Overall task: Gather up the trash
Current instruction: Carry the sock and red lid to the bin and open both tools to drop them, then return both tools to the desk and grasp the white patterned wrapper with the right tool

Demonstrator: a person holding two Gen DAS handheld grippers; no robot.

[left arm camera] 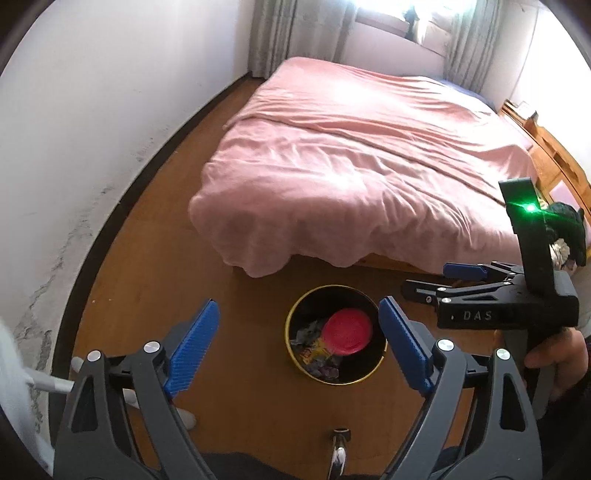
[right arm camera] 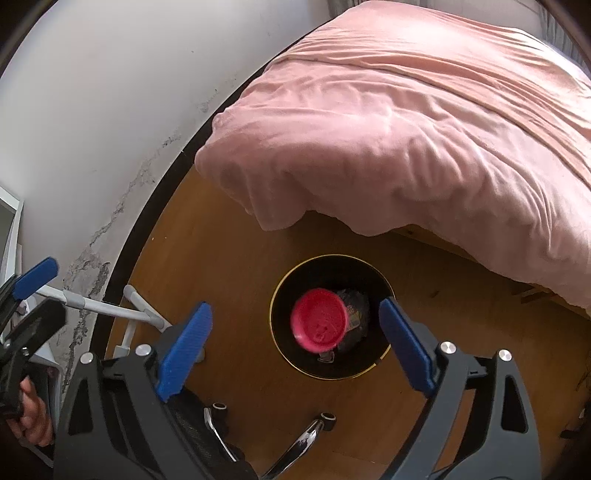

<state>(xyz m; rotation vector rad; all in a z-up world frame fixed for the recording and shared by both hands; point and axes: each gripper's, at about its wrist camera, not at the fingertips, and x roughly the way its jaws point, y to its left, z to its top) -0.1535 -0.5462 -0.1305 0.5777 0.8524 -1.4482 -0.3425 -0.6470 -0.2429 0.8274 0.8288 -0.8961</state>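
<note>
Both grippers hang over a black bin (left arm camera: 336, 334) w/ a gold rim, standing on the wood floor (left arm camera: 155, 266) near the foot of a bed (left arm camera: 354, 155) w/ a pink cover.

Left gripper (left arm camera: 299, 343): fingers spread wide, nothing between them. Right gripper (right arm camera: 295, 345): same, wide apart and empty. The bin sits in the gap of each pair, well below.

Trash is in the bin: a red lid (right arm camera: 319, 319) lies tilted on top; under it crumpled wrappers (left arm camera: 314, 350).

Left view only: the window (left arm camera: 399, 18) and curtains (left arm camera: 295, 33) at the far wall, a wooden bed frame (left arm camera: 554, 155) at right, and the right gripper from the side w/ a green light (left arm camera: 531, 208) on its mount and a hand (left arm camera: 557, 365) on the grip. Wrappers show more colour here, yellow and grey bits.

Right view only: the lid almost face-on, covering most of the bin's contents; the left gripper at the far left edge w/ a hand (right arm camera: 33, 417) under it; chrome chair legs w/ castors (right arm camera: 328, 417) at bottom; a white frame (right arm camera: 11, 221) against the wall (right arm camera: 92, 110).

Hard to tell: markings embossed on the lid, unreadable. What the wrappers are, can't say. A white rack (right arm camera: 110, 310) by the wall is cut off by the gripper bodies in both views. The dark thing behind the green light is blurred.
</note>
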